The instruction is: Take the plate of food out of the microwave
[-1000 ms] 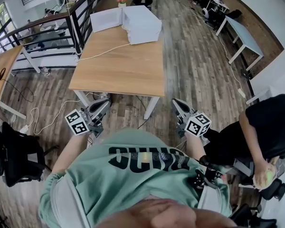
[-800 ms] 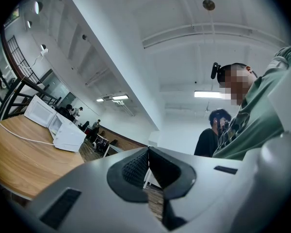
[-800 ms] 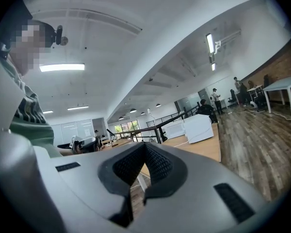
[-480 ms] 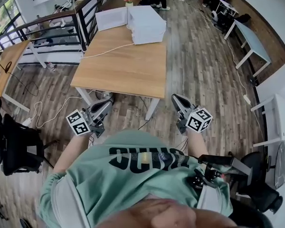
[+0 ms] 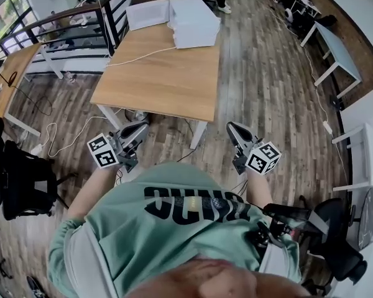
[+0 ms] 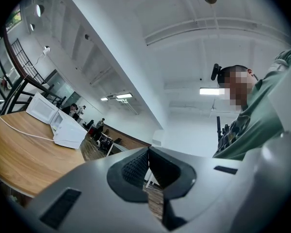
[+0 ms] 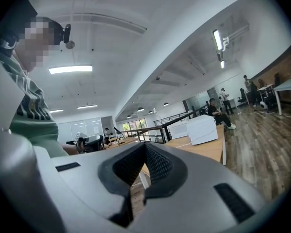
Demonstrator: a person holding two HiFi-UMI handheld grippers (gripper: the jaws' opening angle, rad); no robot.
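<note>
– White boxy microwave (image 5: 194,22): which way from the tongs?
– Straight ahead at the far end of the pale wooden tabletop (image 5: 161,79), well apart from both. Left tongs (image 5: 142,128) and right tongs (image 5: 232,128) are clenched on nothing. Its door (image 5: 148,13) hangs open leftward; no plate shows; the right looks marginally nearer.

Empty right claw (image 7: 145,149), jaws pressed together, wooden bench (image 7: 206,151) beyond, white microwave (image 7: 202,128) standing on it, plank floor (image 7: 262,144) at right
</note>
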